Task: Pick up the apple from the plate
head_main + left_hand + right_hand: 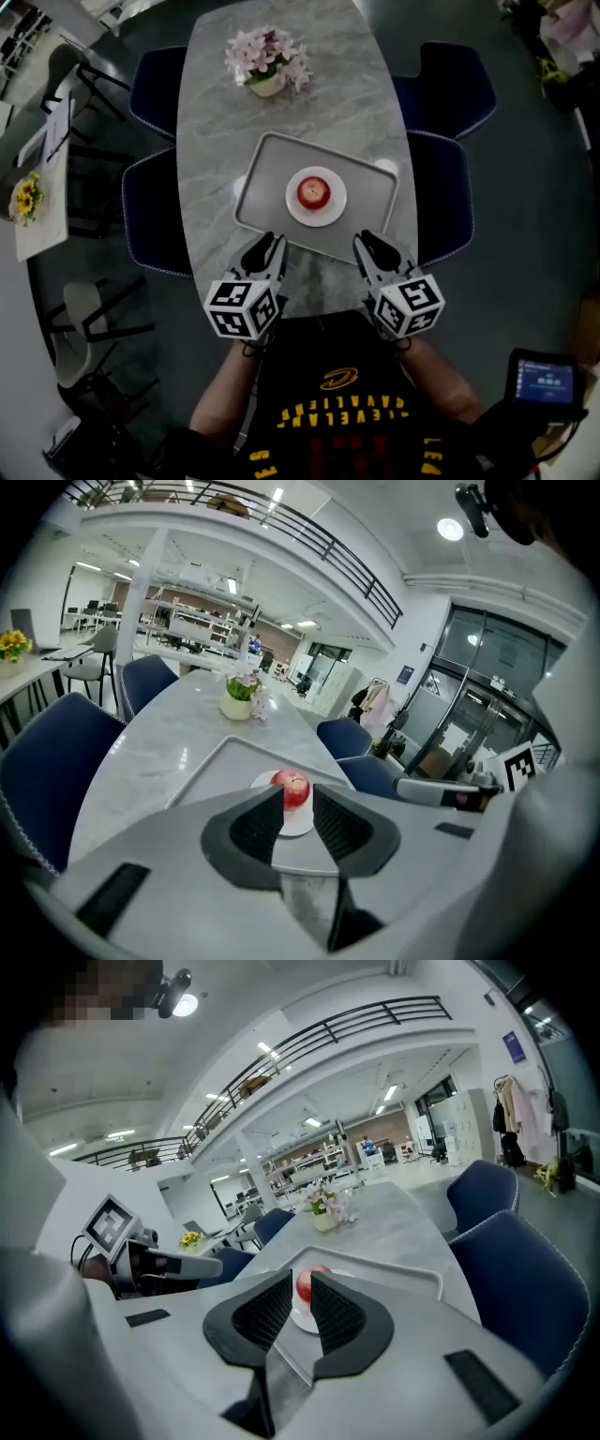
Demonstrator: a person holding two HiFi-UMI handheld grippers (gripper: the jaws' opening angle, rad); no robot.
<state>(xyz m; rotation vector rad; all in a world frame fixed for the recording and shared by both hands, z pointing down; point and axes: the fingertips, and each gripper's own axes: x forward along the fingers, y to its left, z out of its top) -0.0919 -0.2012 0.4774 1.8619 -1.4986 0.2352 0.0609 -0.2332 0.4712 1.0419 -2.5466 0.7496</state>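
Note:
A red apple (pixel 314 192) sits on a small white plate (pixel 334 208) in the middle of a grey tray (pixel 262 183) on the marble table. Both grippers hover at the table's near edge, just short of the tray. My left gripper (pixel 273 244) is at the tray's near left and my right gripper (pixel 364 240) at its near right. Each has its jaws drawn together to a narrow slit with nothing held. The apple (pixel 292 787) shows through that slit in the left gripper (pixel 298 801) view. The apple (pixel 310 1283) also shows between the right gripper (pixel 301 1286) jaws.
A pot of pink flowers (pixel 268 60) stands at the table's far end. Blue chairs (pixel 448 192) line both long sides of the table. A white desk with yellow flowers (pixel 28 197) is on the left. A small screen (pixel 543 377) glows at lower right.

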